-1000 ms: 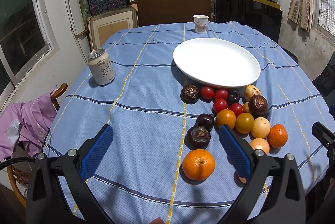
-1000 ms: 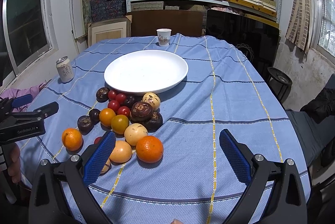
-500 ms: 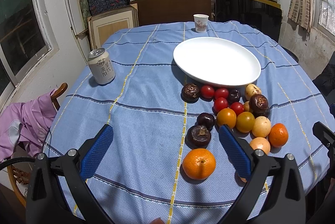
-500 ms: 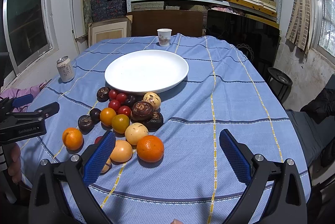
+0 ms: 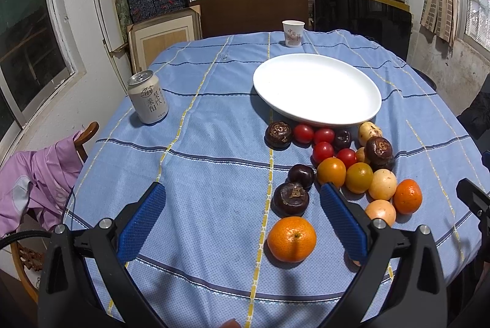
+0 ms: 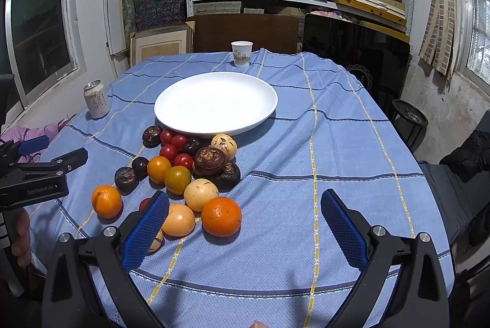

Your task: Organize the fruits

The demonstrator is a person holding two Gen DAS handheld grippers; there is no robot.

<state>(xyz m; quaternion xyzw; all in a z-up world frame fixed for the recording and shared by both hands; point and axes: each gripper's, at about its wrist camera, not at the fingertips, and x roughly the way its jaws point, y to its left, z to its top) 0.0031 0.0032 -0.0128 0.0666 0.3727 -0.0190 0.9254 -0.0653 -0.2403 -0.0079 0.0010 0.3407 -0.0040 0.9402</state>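
Note:
A white plate lies bare on the blue cloth. Just in front of it sits a cluster of fruit: red cherry tomatoes, dark brown fruits, orange-yellow tomatoes, pale yellow fruits and two oranges. My left gripper hovers open above the near table edge, with one orange between its fingers' lines. My right gripper is open too, beside the other orange, holding nothing.
A drink can stands at the left of the table. A paper cup is at the far edge. A chair with a purple garment is at the left. A dark screen and shelves stand behind.
Both views have crept very slightly; the fruit and plate lie as before. Both grippers stay open.

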